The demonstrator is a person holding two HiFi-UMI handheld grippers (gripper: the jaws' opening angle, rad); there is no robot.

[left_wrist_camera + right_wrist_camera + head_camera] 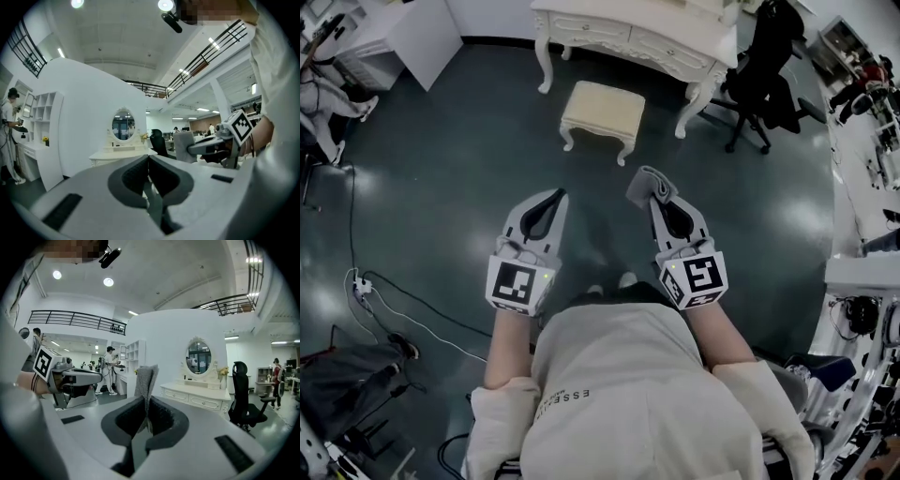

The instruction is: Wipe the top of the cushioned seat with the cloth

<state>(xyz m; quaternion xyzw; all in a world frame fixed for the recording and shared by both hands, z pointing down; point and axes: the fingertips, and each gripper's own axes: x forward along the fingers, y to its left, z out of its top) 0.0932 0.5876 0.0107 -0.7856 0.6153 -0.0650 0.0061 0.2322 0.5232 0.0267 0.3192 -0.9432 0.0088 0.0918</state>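
Right gripper (pixel 656 199) pinches the cloth (pixel 647 180) upright, seemingly carried ready for the cushioned seat (pixel 602 105) at twelve o'clock; left gripper (pixel 555 197) sits closed, empty.

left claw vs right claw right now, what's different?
1. Right claw is shut on the grey cloth; left claw is shut on nothing.
2. Cloth juts beyond the right claw's tips; the left claw's tips are bare.
Shared: both hang above the floor, short of the cushioned seat.

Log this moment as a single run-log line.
stage: wipe not yet begun | right gripper: shut on cloth | left gripper: shut, empty | cushioned seat: ahead, apart from both grippers
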